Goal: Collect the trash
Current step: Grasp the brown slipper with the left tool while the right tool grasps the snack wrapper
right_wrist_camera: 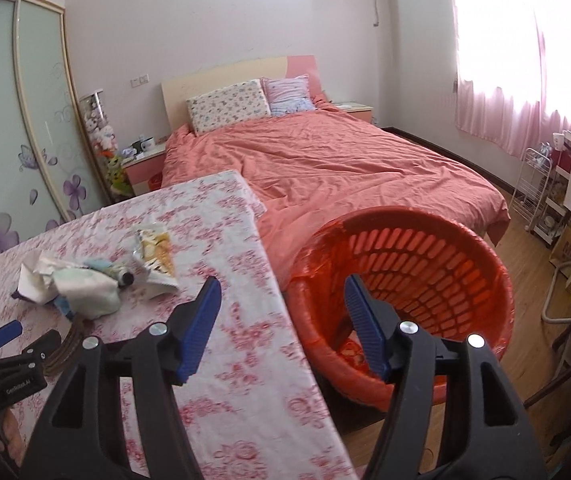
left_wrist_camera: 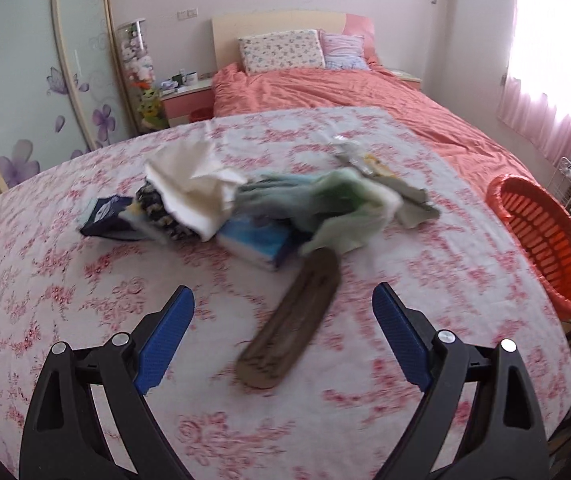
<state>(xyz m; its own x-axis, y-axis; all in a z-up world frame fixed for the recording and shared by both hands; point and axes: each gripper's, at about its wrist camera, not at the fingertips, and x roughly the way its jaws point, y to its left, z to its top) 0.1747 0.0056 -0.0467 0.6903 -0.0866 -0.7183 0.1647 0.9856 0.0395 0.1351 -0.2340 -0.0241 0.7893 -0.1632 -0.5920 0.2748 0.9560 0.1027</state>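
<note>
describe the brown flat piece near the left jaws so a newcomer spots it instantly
Start at the table under the pink floral cloth, then find the heap of crumpled wrappers and tissues at its centre. The long brown flat strip with rounded ends juts from the heap's near edge: the only dark, rigid, unwrinkled thing there.

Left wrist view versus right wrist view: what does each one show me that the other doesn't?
Only the left wrist view shows the brown wooden tray whole, the blue-covered book and the dark blue packet.

Only the right wrist view shows the orange basket's inside, the wood floor, the white wire rack and the left gripper from outside.

Both show the floral tablecloth, the trash pile, the orange basket at the table's edge, and the bed.
</note>
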